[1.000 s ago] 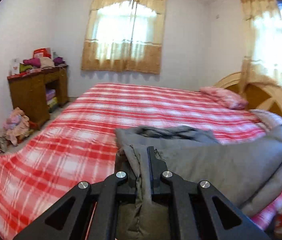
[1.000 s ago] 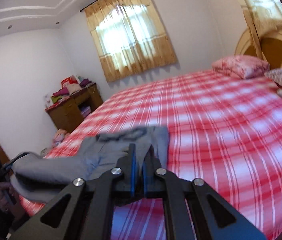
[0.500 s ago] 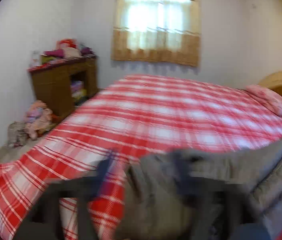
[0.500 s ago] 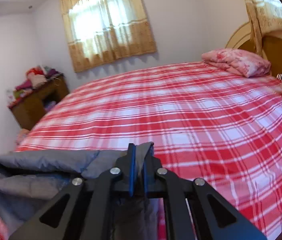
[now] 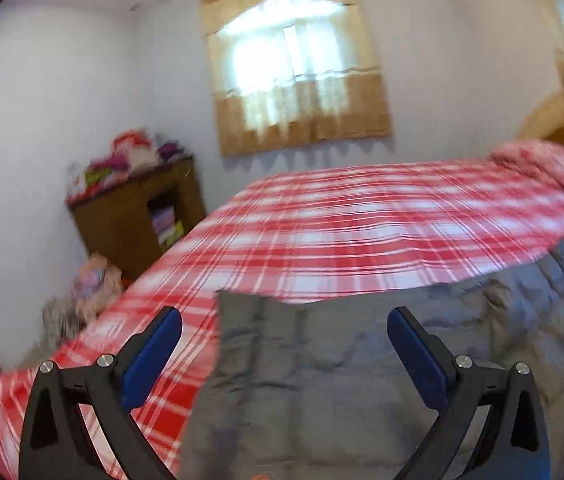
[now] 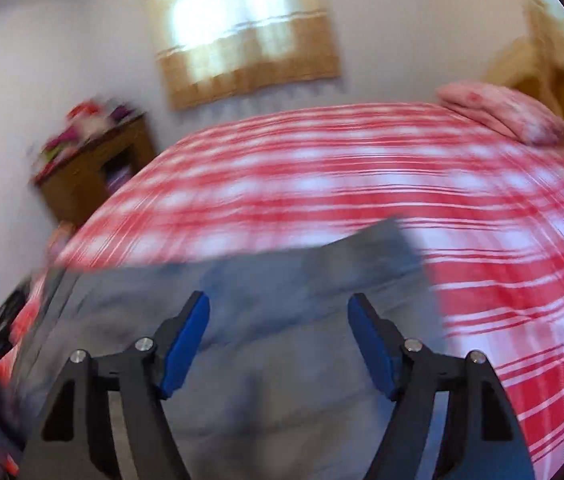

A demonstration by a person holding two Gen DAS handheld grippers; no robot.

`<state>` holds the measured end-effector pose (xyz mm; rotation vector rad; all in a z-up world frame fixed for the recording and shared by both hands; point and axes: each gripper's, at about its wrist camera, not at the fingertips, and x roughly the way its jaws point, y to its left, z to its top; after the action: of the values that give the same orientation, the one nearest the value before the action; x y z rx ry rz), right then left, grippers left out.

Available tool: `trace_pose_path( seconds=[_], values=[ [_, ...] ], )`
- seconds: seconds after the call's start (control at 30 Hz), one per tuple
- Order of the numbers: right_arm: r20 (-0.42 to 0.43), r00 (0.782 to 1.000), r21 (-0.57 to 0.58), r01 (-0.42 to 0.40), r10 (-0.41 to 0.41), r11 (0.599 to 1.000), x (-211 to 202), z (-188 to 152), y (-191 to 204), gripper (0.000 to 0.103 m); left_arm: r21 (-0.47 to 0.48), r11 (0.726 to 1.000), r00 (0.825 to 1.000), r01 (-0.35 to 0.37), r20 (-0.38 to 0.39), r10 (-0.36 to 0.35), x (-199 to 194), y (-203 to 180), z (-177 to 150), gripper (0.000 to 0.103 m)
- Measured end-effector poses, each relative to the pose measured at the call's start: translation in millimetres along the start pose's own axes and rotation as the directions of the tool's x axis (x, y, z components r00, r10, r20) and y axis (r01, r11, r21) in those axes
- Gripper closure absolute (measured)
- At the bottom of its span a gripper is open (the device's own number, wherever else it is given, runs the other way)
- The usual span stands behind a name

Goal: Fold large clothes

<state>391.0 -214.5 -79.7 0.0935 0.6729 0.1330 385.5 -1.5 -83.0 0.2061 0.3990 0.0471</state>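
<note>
Left wrist view shows the left gripper with its two blue-padded fingers spread wide and nothing between them, poised above a grey garment that lies flat on the near side of the bed. The garment's far edge runs across the red-and-white plaid bedspread, with one squared corner pointing away from the camera between the fingers; its surface is lightly creased. A pink pillow sits at the far right end of the bed, close to the wooden headboard. Against the left wall stands a brown wooden cabinet; its open compartment holds a stack of folded cloth in purple and green, and more coloured fabric is piled on its top. A heap of laundry lies on the floor beside the cabinet. A curtained window glows on the far wall. Right wrist view is heavily blurred, yet the right gripper is plainly parted too, its blue pads gripping nothing, above the same grey garment spread on the plaid bed, with the pillow at the far right and the cabinet at the left.
</note>
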Motion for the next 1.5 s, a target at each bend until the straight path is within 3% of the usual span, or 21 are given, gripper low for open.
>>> trace_pose_path(
  seconds=[0.13,0.27,0.33,0.57,0.67,1.5],
  values=[
    [-0.038,0.999,-0.044,0.027,-0.028,0.999,47.2,1.5,4.9,0.031,0.014,1.0,0.999,-0.016,-0.045,0.016,27.3,-13.0,-3.3,0.001],
    [-0.07,0.996,0.028,0.06,-0.058,0.998,77.9,-8.1,-20.9,0.035,-0.117,0.992,0.98,-0.037,-0.2,0.013,72.1,2.3,-27.7,0.001],
    [-0.065,0.997,0.044,0.051,-0.049,0.998,81.9,-12.8,-25.0,0.035,-0.208,0.978,0.959,-0.012,-0.28,-0.048,94.8,12.6,-44.3,0.001],
    [-0.066,0.997,0.065,0.031,-0.027,0.997,87.1,-20.1,-21.6,0.033,-0.229,0.973,0.953,-0.001,-0.296,-0.069,106.4,12.2,-53.7,0.001],
    [-0.072,0.997,0.08,0.019,-0.013,0.997,88.3,-20.5,-24.3,0.033,-0.249,0.968,0.943,0.009,-0.321,-0.092,113.2,15.4,-57.3,0.001],
    [-0.169,0.984,0.043,0.072,-0.064,0.996,111.1,-22.6,-17.2,0.029,-0.179,0.983,0.907,-0.037,-0.42,-0.042,135.5,1.7,-57.6,0.001]
  ],
)
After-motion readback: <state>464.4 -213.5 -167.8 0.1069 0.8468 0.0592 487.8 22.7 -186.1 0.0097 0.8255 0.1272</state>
